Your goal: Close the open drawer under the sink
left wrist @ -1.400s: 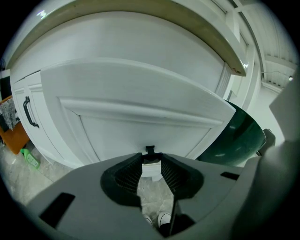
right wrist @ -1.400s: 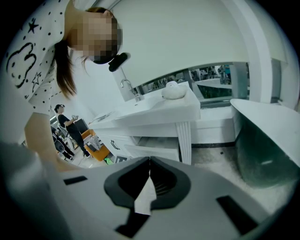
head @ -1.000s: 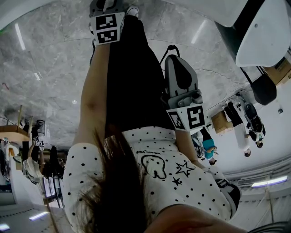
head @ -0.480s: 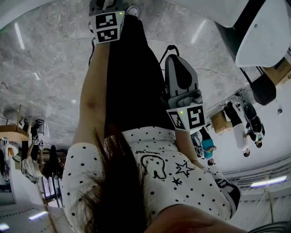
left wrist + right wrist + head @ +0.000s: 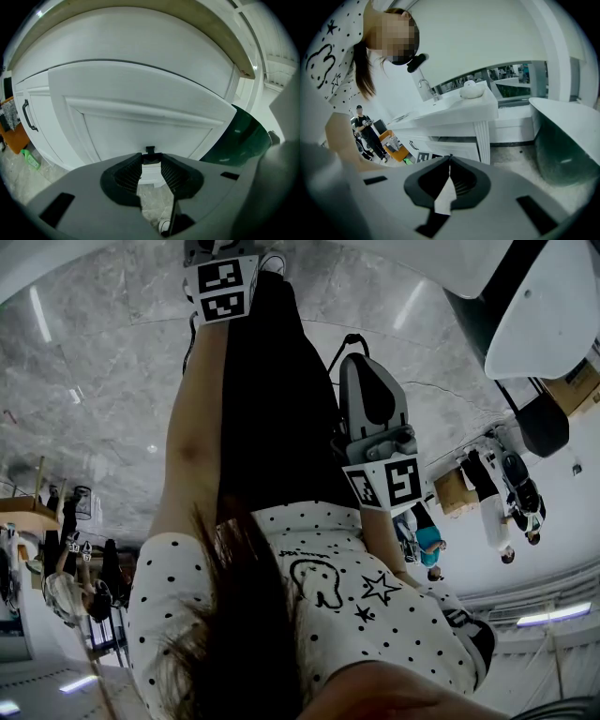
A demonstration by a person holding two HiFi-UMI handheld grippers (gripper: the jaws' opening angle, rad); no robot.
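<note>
The left arm [image 5: 192,442] stretches straight out to the far side, and its left tongs [image 5: 151,159] tilt downward with jaws apart. The right tongs [image 5: 450,158] are held nearer the body, tilted downward, jaw tips touching.

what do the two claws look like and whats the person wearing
Both the left claw and right claw are grey plastic shells with black ribbed pads. Each carries a white cube with black square markers. The person wears a white dotted top with star doodles and black trousers.
</note>
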